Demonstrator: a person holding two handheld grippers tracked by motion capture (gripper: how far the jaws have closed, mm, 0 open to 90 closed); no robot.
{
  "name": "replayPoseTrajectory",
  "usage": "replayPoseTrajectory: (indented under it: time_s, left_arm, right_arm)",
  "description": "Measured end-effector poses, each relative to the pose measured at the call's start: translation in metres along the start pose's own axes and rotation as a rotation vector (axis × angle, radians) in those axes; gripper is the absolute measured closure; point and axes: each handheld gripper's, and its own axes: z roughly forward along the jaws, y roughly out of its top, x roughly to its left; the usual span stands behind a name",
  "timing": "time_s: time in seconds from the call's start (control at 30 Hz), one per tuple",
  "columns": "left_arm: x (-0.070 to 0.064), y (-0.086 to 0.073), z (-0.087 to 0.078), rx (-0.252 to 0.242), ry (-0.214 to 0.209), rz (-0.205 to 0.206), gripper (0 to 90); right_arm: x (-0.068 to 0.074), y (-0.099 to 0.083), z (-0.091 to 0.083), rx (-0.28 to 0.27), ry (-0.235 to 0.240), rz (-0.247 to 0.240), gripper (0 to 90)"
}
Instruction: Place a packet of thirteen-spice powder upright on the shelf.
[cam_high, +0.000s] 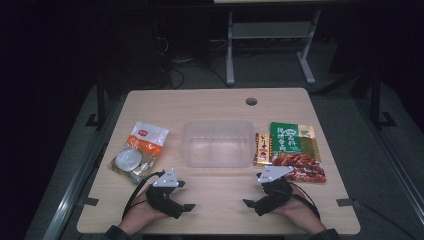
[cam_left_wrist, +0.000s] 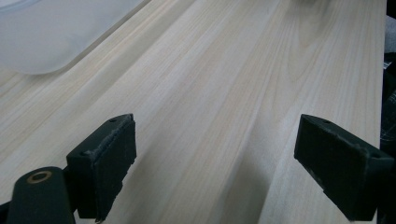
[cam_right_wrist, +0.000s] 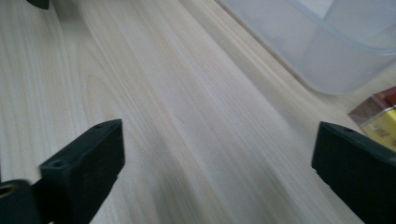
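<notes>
- Left gripper (cam_high: 189, 206) and right gripper (cam_high: 248, 202) rest on the pale wooden table (cam_high: 215, 205), jaws wide, nothing held.
- Clear rectangular plastic container (cam_high: 217, 143) mid-table, between the packets: probably light, stiff, slick-walled; grip its rim.
- Soft crinkly food packets: orange-and-white pouch (cam_high: 139, 151) left, green-and-red packets (cam_high: 295, 150) right; pinch an edge.
- Room dark, grey floor.

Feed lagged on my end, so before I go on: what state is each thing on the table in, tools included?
Left tool: open, holding nothing, low over the table.
Right tool: open, holding nothing.
Clear plastic container: lidless, upright, empty.
Orange-and-white packet: lying flat, left of the container.
Green packet: lying flat, right of the container.
Red meat packet: lying flat, overlapping the green packet's near edge.
</notes>
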Motion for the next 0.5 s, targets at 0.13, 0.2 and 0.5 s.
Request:
replayPoseTrajectory:
  time_s: [0.13, 0.2, 0.5]
  left_arm:
    - [0.001, 0.001, -0.004, 0.004, 0.007, 0.001, 12.3]
    - [0.001, 0.001, -0.006, 0.009, 0.014, 0.013, 12.6]
    - [0.003, -0.001, -0.01, 0.007, 0.022, 0.013, 13.1]
  right_arm:
    - [-0.005, 0.002, -0.01, -0.018, -0.012, 0.011, 8.6]
    - [-0.009, 0.002, -0.014, -0.025, -0.015, 0.023, 12.0]
    - [-0.029, 0.007, -0.029, -0.035, -0.04, 0.068, 33.2]
